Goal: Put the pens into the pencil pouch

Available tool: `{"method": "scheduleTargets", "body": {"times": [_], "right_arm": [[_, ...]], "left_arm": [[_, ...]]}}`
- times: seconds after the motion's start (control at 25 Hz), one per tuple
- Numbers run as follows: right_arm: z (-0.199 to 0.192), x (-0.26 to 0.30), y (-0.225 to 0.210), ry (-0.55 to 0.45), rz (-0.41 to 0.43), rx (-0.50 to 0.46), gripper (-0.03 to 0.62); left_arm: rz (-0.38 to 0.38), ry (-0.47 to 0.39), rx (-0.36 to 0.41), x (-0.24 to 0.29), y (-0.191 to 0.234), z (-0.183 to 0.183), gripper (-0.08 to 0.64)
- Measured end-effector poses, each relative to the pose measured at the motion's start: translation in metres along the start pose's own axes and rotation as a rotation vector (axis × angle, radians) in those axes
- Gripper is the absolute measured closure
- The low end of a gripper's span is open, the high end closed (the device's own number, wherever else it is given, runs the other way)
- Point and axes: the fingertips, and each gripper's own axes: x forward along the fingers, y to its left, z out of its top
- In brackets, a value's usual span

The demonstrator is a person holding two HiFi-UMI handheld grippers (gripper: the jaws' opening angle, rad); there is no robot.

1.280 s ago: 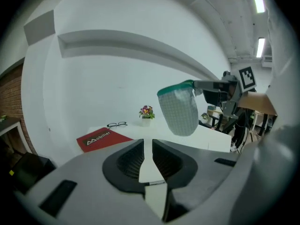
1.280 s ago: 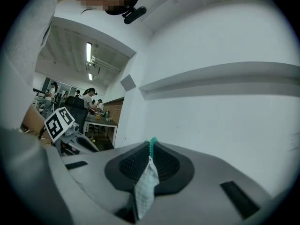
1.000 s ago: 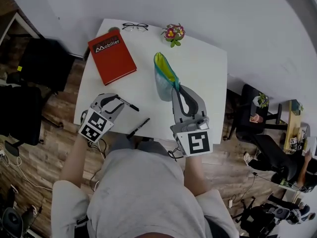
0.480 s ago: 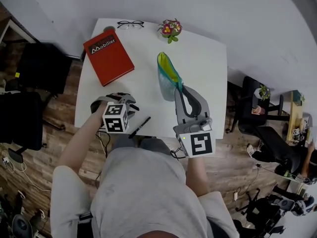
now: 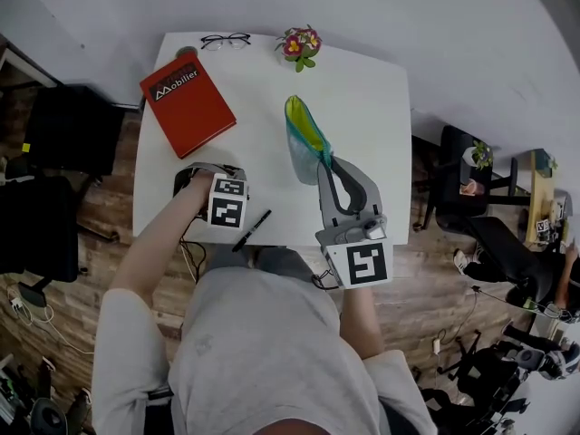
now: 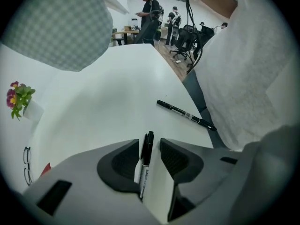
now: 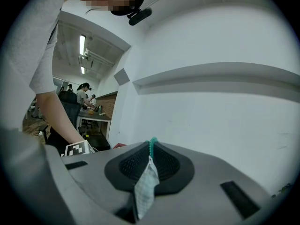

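Observation:
The green-and-yellow pencil pouch (image 5: 302, 139) stands up on the white table (image 5: 362, 107), its mouth to the far side. My right gripper (image 5: 324, 159) is shut on the pouch's near edge. In the right gripper view the teal zipper and checked cloth (image 7: 145, 191) are pinched between the pads. My left gripper (image 5: 222, 184) points steeply down at the table's front left. Its jaws stand open around a black pen (image 6: 146, 156) lying on the table, with a gap beside the pen. A second black pen (image 5: 252, 229) (image 6: 185, 115) lies near the front edge.
A red book (image 5: 186, 102) lies at the table's left. Glasses (image 5: 224, 40) and a small flower pot (image 5: 297, 43) sit at the far edge. Dark chairs stand on the wooden floor to the left and right of the table.
My left gripper has swung in from the table's left front corner, rolled over to point down, and sunk over the nearer pen. The right gripper and pouch have stayed put.

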Motion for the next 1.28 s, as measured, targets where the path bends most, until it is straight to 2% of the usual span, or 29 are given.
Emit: {"method": "scheduleTargets", "body": {"times": [0.16,0.24,0.36,0.56,0.76,0.92,1.04,1.28], "right_arm": [[-0.01,-0.007,-0.002,0.055,-0.007,0.005,0.545],[-0.004,-0.006,-0.002,0.018,-0.009,0.006,0.545],[-0.003,-0.006,-0.003,0.008,-0.011,0.01,0.545],[-0.007,-0.009,-0.002,0.024,0.007,0.011,0.545],[-0.002,-0.006,-0.001,0.001,0.025,0.01,0.545],[0.005,-0.005,0.001,-0.016,0.041,0.014,0.545],[0.01,-0.003,0.002,-0.035,0.057,0.015,0.545],[0.016,-0.003,0.005,-0.047,0.085,0.03,0.545]], "left_arm": [[-0.039,0.036,-0.003,0.0,0.001,0.001,0.405],[-0.034,0.036,-0.015,0.0,0.001,0.001,0.421],[-0.029,0.0,-0.084,-0.001,0.001,0.0,0.481],[0.037,-0.095,-0.216,-0.008,0.004,-0.001,0.488],[0.196,-0.337,-0.425,-0.051,0.029,0.009,0.488],[0.359,-0.531,-0.542,-0.103,0.05,0.015,0.488],[0.477,-0.687,-0.612,-0.148,0.062,0.02,0.488],[0.707,-1.038,-0.7,-0.251,0.079,0.033,0.488]]}}
